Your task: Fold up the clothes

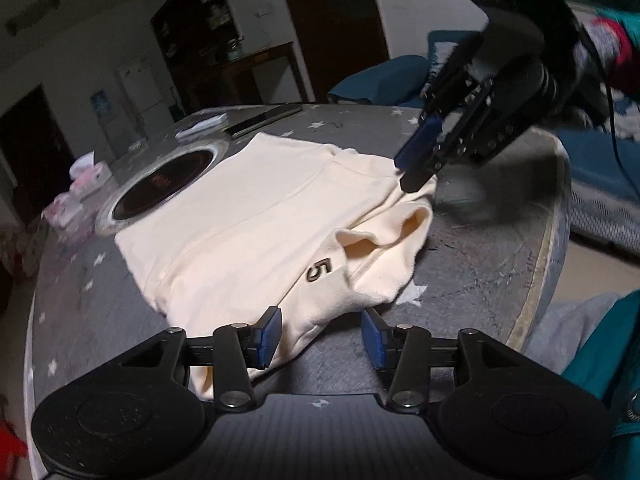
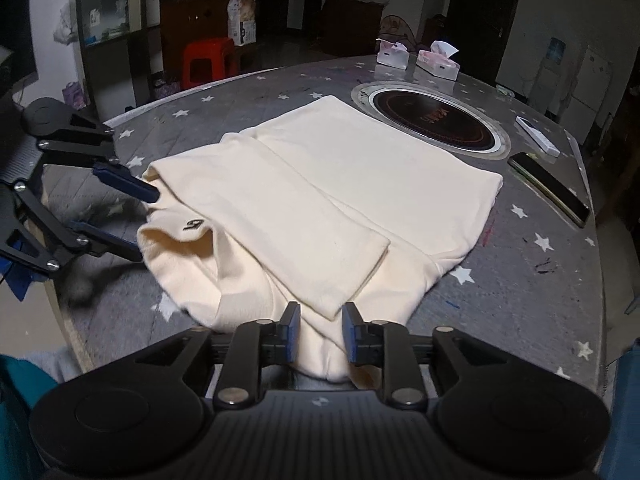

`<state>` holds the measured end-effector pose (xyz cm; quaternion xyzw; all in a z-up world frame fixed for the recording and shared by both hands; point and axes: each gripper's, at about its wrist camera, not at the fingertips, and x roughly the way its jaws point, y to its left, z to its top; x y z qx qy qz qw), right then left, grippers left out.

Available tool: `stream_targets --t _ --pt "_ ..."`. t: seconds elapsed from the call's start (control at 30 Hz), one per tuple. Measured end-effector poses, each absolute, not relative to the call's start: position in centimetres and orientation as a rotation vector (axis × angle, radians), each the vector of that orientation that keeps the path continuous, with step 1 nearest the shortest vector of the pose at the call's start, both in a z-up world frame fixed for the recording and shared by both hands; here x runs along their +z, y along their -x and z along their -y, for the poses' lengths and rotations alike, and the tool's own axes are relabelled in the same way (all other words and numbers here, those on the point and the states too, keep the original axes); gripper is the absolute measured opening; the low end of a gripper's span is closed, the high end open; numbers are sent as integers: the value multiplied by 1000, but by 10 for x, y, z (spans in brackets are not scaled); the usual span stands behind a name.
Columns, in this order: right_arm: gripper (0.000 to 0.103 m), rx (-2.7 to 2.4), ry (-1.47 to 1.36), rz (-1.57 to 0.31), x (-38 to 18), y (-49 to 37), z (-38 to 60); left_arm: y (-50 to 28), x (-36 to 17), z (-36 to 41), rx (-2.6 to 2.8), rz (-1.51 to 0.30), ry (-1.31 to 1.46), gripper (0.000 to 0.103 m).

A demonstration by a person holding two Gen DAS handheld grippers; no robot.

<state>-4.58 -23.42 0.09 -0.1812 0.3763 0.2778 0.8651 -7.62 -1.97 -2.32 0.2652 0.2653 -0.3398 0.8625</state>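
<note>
A cream garment point(image 2: 320, 184), partly folded, lies on a grey star-patterned table point(image 2: 520, 280) beside a round inset hob point(image 2: 436, 120). Both grippers sit at its near edge with jaws parted and nothing pinched: the left gripper point(image 1: 320, 336) beside the collar, the right gripper point(image 2: 320, 332) astride a folded sleeve end. A neat next fold likely needs each gripper to catch all layers before lifting evenly. The right wrist view shows a phone point(image 2: 552, 188) and tissue boxes point(image 2: 416, 56). The left wrist view alone shows the stitched "5" point(image 1: 320, 270) upright.
</note>
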Motion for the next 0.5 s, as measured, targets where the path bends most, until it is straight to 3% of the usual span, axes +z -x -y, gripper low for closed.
stream_targets --t 0.2,0.37,0.5 --pt "48 613 469 -764 3 63 235 71 -25 27 -729 -523 -540 46" --pt "56 655 583 -699 -3 79 224 63 -21 27 -731 -515 -473 16" --pt "57 683 627 -660 -10 82 217 49 -15 23 -732 -535 -385 10"
